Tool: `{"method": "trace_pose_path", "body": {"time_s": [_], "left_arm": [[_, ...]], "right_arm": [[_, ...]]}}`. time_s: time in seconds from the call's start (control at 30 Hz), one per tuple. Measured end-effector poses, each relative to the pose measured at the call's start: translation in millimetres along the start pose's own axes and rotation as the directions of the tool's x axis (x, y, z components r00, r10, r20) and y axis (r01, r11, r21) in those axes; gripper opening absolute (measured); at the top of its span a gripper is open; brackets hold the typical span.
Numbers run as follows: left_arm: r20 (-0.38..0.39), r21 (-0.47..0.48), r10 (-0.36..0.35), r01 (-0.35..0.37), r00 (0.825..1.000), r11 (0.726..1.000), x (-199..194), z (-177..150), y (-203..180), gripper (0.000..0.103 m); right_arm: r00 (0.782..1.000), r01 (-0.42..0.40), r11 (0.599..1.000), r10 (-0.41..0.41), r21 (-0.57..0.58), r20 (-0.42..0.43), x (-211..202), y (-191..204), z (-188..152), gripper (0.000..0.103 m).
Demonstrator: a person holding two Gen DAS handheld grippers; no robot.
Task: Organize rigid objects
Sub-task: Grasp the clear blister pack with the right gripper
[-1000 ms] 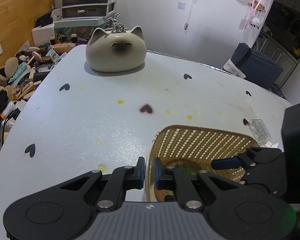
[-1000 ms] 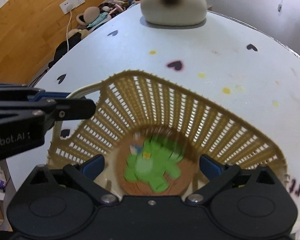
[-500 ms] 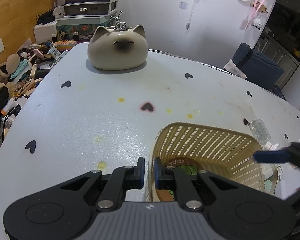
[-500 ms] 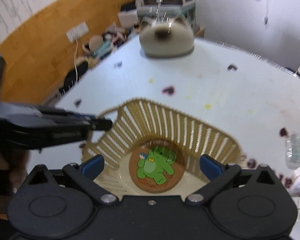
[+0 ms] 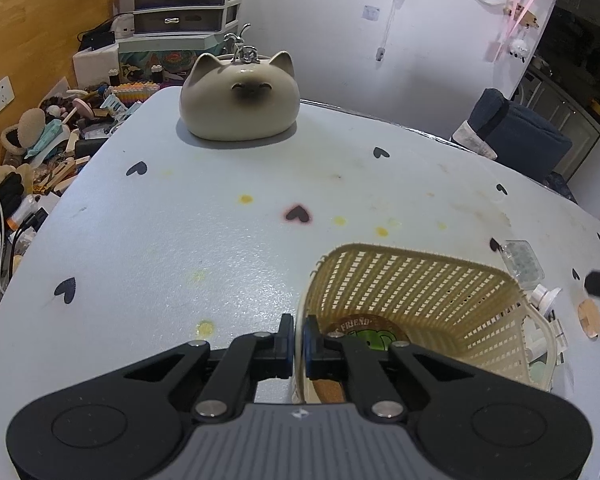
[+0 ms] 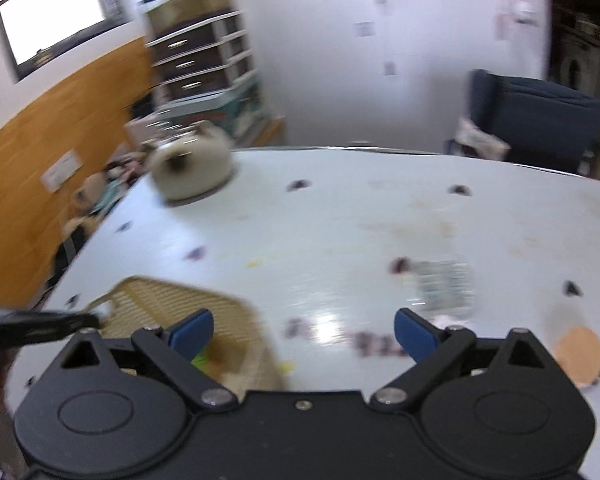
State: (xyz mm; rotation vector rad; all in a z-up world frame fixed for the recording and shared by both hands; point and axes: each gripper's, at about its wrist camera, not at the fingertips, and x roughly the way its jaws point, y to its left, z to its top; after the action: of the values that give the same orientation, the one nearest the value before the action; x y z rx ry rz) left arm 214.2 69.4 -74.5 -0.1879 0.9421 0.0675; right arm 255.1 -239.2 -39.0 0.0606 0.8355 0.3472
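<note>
At the bottom of the left wrist view, the left claw [image 5: 298,344] is clamped narrow on the near rim of the woven plastic basket [image 5: 416,280], one pad outside the wall and one inside, so the basket is pinned in place on the tabletop [image 5: 180,232]. Inside the basket, low in the frame just beyond the claw, lies a round coaster with a green cartoon figure [image 5: 370,334]; that piece looks already put away.

In the right wrist view, the right claw [image 6: 304,330] sits at the lower centre with its jaws wide and just starting to close, and nothing is between them. The basket shows at the lower left of that blurred frame, with the claw aimed over bare tabletop to its right.

Still loose on the tabletop, at the right of the right wrist view: a round tan coaster [image 6: 580,356] near the lower right edge, and a little farther up a small clear plastic box [image 6: 442,284]. A small white-capped item [image 5: 544,298] lies just beside the basket's right wall in the left wrist view; what it is I cannot tell.

Farthest off, at the upper left of both views, the cat-shaped ceramic ornament [image 5: 240,98] stands at the tabletop's far edge.

My judgement: one piece is in, several remain.
</note>
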Motion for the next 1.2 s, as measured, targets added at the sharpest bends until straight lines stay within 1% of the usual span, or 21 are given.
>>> {"method": "trace_pose_path", "body": {"time_s": [0.1,0.2,0.27,0.33,0.4,0.5,0.6,0.67,0.73,0.77,0.8,0.93,1.0,1.2], "left_arm": [[0.001,-0.003,0.003,-0.003,1.000,1.000,0,0,0,0.005],[0.001,-0.005,0.005,-0.005,1.000,1.000,0,-1,0,0.005],[0.001,-0.009,0.006,-0.006,1.000,1.000,-1,0,0,0.005],[0.001,-0.012,0.005,-0.005,1.000,1.000,-1,0,1,0.005],[0.000,-0.010,0.005,-0.005,1.000,1.000,-1,0,1,0.005],[-0.003,-0.005,0.006,-0.006,1.000,1.000,0,0,0,0.005],[-0.004,-0.006,0.008,-0.008,1.000,1.000,0,1,0,0.005],[-0.004,-0.008,0.008,-0.008,1.000,1.000,0,0,0,0.005],[-0.005,-0.007,0.008,-0.008,1.000,1.000,0,1,0,0.005],[-0.004,-0.008,0.008,-0.008,1.000,1.000,0,1,0,0.005],[-0.004,-0.008,0.008,-0.008,1.000,1.000,0,0,0,0.005],[-0.002,-0.013,0.011,-0.011,1.000,1.000,0,-1,1,0.005],[-0.002,-0.014,0.013,-0.013,1.000,1.000,0,-1,1,0.005],[-0.002,-0.015,0.011,-0.011,1.000,1.000,-1,-1,0,0.005]], "right_arm": [[0.997,0.075,0.997,-0.076,0.022,0.018,8,-29,0,0.094],[0.990,0.142,0.989,-0.142,0.042,0.010,25,-55,3,0.090],[0.985,0.171,0.984,-0.171,0.053,-0.005,39,-71,7,0.089],[0.983,0.182,0.982,-0.182,0.053,-0.018,52,-83,12,0.088],[0.984,0.176,0.984,-0.175,0.040,-0.029,66,-90,18,0.088],[0.988,0.148,0.989,-0.148,-0.009,-0.049,90,-99,25,0.089],[0.986,0.133,0.989,-0.138,-0.059,-0.089,113,-104,30,0.089],[0.983,0.119,0.990,-0.128,-0.071,-0.133,129,-109,32,0.089],[0.977,0.113,0.990,-0.126,-0.082,-0.173,143,-114,32,0.086],[0.974,0.110,0.990,-0.124,-0.087,-0.188,149,-115,31,0.081],[0.972,0.105,0.990,-0.121,-0.089,-0.199,152,-115,31,0.078],[0.968,0.096,0.991,-0.114,-0.092,-0.221,158,-114,27,0.076],[0.968,0.103,0.991,-0.121,-0.090,-0.221,160,-113,27,0.073],[0.969,0.119,0.990,-0.133,-0.080,-0.209,155,-110,25,0.073]]}}
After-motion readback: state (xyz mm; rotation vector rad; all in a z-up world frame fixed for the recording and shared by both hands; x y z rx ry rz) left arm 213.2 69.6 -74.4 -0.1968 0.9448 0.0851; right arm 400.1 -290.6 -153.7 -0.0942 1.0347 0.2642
